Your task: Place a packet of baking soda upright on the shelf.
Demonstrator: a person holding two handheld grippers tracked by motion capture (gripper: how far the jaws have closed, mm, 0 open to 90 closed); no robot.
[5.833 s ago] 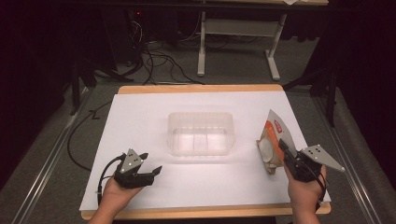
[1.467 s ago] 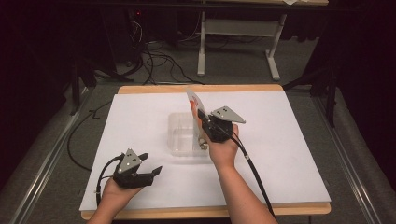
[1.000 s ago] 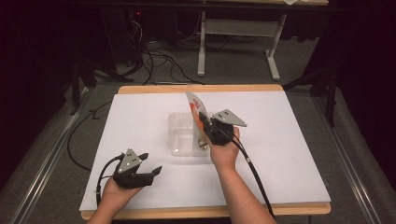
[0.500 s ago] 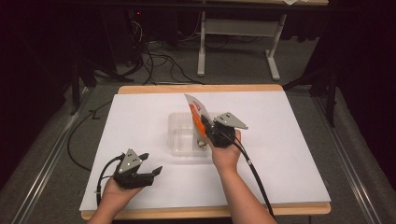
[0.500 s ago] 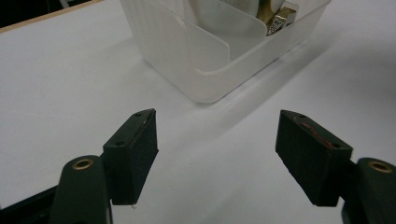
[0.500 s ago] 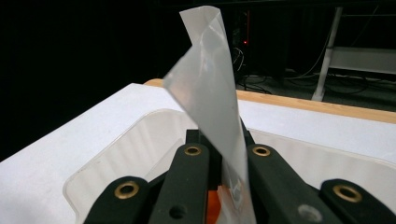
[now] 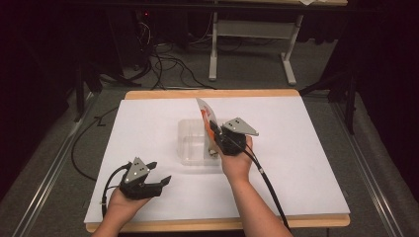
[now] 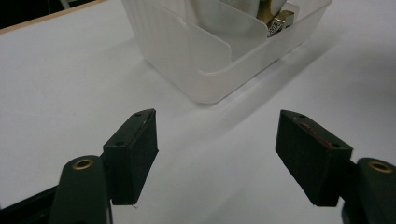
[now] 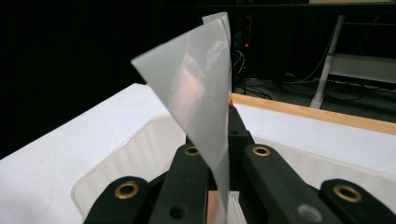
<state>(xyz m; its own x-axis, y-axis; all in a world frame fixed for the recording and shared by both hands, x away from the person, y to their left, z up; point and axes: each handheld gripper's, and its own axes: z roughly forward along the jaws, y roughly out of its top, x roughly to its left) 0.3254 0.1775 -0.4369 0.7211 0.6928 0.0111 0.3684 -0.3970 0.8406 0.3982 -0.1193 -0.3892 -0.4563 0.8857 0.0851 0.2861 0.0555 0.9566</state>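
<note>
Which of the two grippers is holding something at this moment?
The right gripper, jaws pinched on a packet above the clear container. The left gripper sits open near the table's front edge.

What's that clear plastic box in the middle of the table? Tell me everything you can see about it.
The clear plastic box is a shallow, open-topped tub of frosted, see-through plastic with rounded corners and faintly ribbed walls. It sits flat on the white tabletop, near the middle. A thin inner wall divides it. The packet, pinched in the right gripper, stands with its lower end in the right-hand part. The left gripper rests apart from the box, jaws open.
</note>
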